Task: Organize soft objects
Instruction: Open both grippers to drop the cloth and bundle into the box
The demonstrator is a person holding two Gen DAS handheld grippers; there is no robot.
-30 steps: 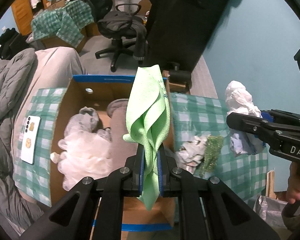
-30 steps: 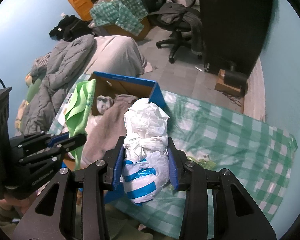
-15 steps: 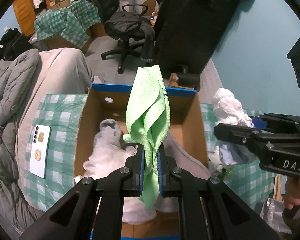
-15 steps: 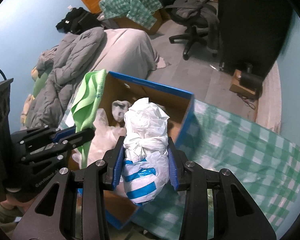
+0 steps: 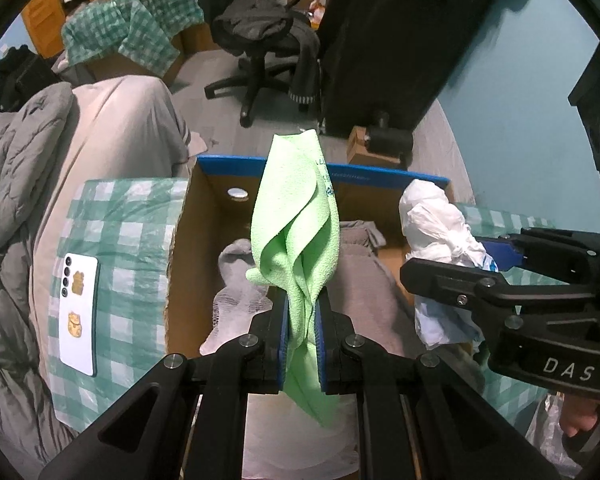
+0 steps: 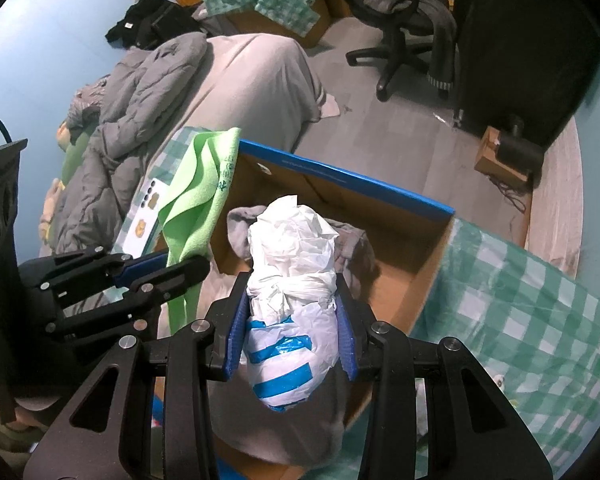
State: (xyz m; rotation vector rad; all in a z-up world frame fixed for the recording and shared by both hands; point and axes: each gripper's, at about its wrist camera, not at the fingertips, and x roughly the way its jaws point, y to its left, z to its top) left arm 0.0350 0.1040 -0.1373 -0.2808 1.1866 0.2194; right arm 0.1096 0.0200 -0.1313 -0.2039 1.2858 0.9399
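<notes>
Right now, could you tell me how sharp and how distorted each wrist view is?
Left wrist view: strong fisheye bending with dark corners; the green cloth and left gripper are sharp. Right wrist view: same bending; the white plastic bag is crisp, and the checked cloth looks slightly smeared.

Light green microfiber cloth is bunched in loose folds, standing upright over the open cardboard box, which has a blue rim. Just right of it is a knotted white plastic bag with blue stripes, also over the box. Inside: grey fabric and crumpled clear plastic.
</notes>
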